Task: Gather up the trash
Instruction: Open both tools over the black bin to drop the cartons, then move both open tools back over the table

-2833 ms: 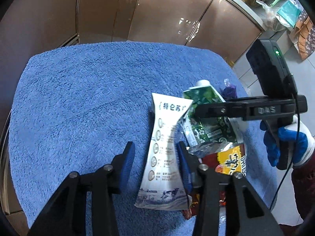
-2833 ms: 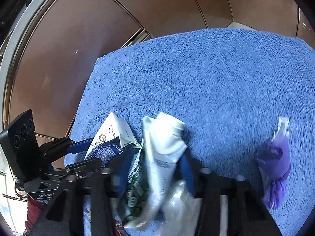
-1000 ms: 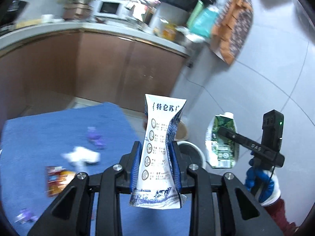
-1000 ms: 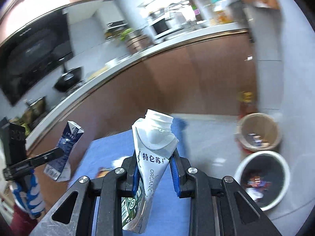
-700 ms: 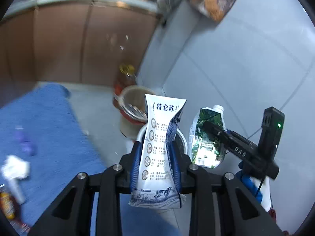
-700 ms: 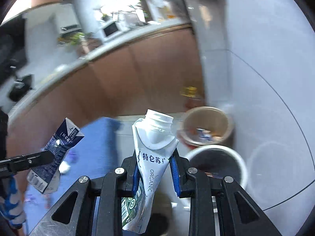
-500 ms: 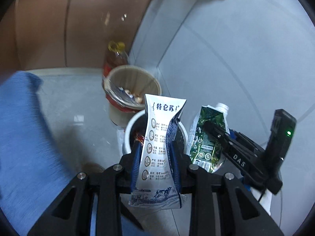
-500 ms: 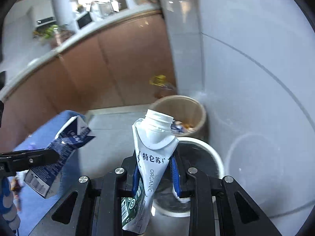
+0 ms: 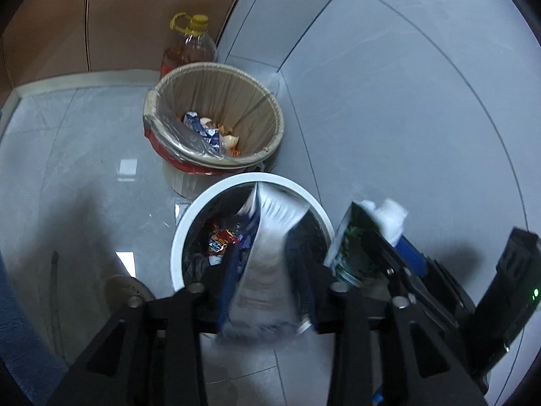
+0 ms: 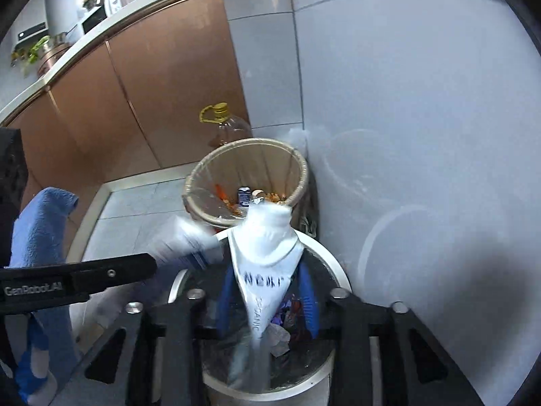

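Both hand-held grippers hang over the white bin [image 9: 189, 233], which stands on the floor just in front of the beige lined bin [image 9: 270, 115]. The left hand-held gripper [image 9: 263, 284] has just been opening its jaws: the blurred blue-and-white milk carton [image 9: 267, 253] sits loose between the parted pads, above the bin's mouth. The right hand-held gripper [image 10: 267, 297] has likewise been opening; its white-capped green carton [image 10: 267, 264] is blurred between the spread pads, over the same bin.
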Demonstrator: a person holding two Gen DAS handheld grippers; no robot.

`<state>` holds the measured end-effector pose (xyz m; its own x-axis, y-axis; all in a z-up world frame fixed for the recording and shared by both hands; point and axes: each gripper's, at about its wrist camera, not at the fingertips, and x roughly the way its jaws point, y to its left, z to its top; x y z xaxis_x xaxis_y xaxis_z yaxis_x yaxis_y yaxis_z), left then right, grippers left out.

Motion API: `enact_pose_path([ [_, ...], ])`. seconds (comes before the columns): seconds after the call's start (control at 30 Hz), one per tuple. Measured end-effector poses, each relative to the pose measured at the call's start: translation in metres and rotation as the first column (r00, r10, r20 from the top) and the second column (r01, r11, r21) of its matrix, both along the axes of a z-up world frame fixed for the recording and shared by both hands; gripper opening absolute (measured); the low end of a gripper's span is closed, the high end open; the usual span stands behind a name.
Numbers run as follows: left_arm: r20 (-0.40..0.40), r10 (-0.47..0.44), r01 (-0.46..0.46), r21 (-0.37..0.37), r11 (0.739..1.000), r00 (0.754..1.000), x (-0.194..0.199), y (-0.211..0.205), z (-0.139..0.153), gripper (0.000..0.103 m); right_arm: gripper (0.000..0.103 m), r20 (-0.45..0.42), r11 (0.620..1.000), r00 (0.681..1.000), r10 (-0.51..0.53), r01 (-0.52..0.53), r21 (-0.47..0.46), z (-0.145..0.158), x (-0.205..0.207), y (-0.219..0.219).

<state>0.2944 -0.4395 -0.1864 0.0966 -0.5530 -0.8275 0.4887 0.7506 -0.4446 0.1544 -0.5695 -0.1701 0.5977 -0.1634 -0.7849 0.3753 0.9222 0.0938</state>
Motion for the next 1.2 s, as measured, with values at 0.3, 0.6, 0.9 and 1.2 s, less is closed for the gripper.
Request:
enact_pose_path([
  [0.3,0.036,0.031,-0.028,-0.076,0.997,0.999,-0.007,0.019,0.021,0.045,0.059,0.037,0.999,0.999,-0.027,0.028,-0.015,0.015,-0.012,0.008],
  [0.6,0.255,0.159,-0.118,-0.169,0.979,0.954,-0.049,0.094,0.107,0.045,0.089,0.182,0.997,0.983,-0.008,0.021,-0.075,0.080,-0.036,0.045],
  [0.9,0.448,0.281,-0.213,-0.196,0.957,0.849,-0.106,0.198,0.190,0.045,0.103,0.346,0.983,0.934,0.095,-0.033,-0.180,0.162,-0.080,0.111],
  [1.2,0.545,0.370,-0.300,-0.215,0.929,0.753,-0.174,0.299,0.235,0.053,0.103,0.471,0.973,0.860,0.195,-0.109,-0.204,0.222,-0.124,0.166],
])
